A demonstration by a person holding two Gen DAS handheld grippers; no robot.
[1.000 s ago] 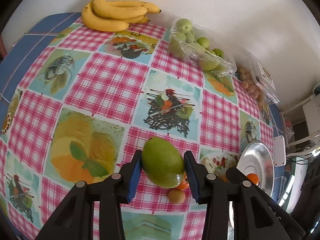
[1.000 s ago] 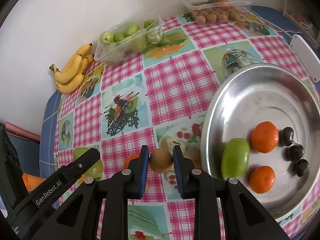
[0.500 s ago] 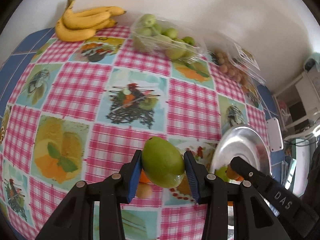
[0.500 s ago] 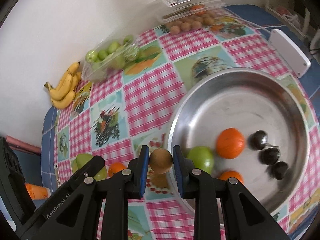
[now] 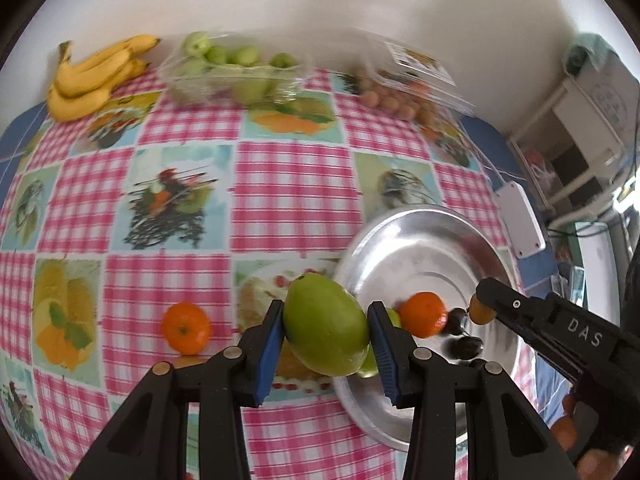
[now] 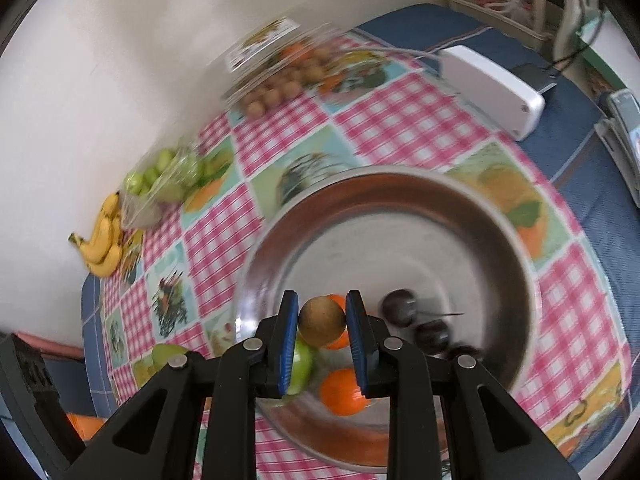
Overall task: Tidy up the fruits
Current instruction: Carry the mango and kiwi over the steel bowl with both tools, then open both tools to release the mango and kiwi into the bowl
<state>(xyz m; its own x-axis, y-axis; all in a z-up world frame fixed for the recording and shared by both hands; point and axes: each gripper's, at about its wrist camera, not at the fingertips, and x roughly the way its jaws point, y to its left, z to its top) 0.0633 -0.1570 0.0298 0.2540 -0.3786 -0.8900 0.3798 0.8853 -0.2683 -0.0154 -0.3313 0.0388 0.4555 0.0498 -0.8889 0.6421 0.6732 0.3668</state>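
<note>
Between the right gripper [image 6: 322, 322] pads sits a small brown fruit [image 6: 322, 321], pinched above the steel bowl [image 6: 500, 240]; left gripper [image 5: 326, 334] clamps a green mango [image 5: 326, 330] over the near rim. Below lie tangerines [image 6: 344, 392], dark plums [image 6: 432, 336], a green fruit [image 6: 302, 364]. Best play: lower each into a bare patch, release gently, avoid knocking neighbours
</note>
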